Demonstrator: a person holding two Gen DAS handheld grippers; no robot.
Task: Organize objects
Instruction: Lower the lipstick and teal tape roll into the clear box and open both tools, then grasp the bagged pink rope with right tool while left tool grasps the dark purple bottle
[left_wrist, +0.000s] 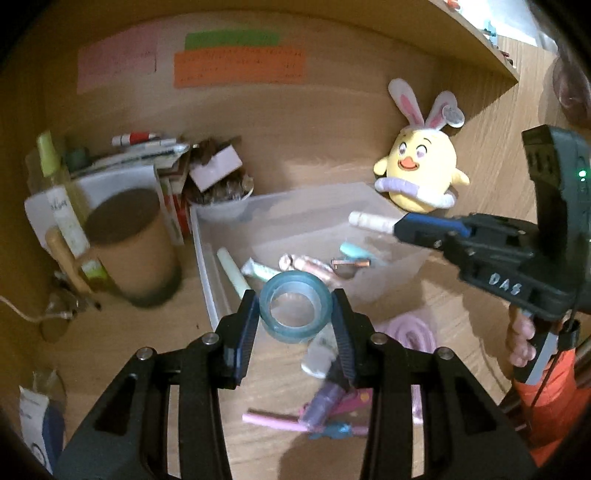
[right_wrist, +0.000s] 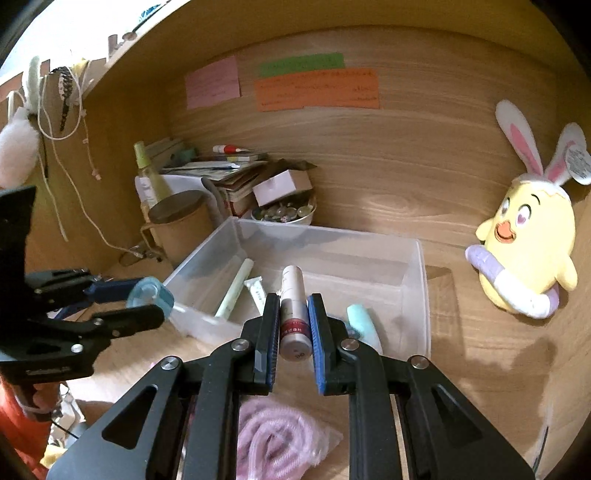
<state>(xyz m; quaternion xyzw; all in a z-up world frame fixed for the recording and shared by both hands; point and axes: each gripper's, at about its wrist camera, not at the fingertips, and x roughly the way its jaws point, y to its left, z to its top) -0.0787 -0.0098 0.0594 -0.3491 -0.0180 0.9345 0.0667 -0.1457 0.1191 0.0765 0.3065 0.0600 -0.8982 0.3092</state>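
— Translucent plastic is where all of it is headed, by the look of it: the clear bin (right_wrist: 421, 291) sits on the wooden desk (right_wrist: 480, 332), and both loads hang over or beside it.

— Which gripper carries what?

— The left gripper (left_wrist: 295, 314) has its fingers clamped on a roll of tape (left_wrist: 293, 306), a pale blue ring with a hollow core, held at the bin's near edge. The right gripper (right_wrist: 293, 325) is closed on a small tube (right_wrist: 293, 310), a whitish cylinder with a dark red label band and a flat round end facing the camera, held above the bin's interior.

— So which step is this?

— Likely the drop-off. Each piece is lifted clear of the desk and neither has been let go. The next move probably calls for lowering each one past the rim and spreading the fingers.

— Anything awkward about that?

— The roll is smooth and round, so it may wheel about once freed; laying it flat would help. The tube is slick and would roll too. Already in the bin lie a pale green stick (right_wrist: 234, 290), a small squeeze tube (right_wrist: 255, 290) and a rounded mint piece (right_wrist: 360, 317). A soft pink coil in a bag (right_wrist: 273, 443) waits on the desk, and a plush chick (right_wrist: 528, 240) leans nearby.
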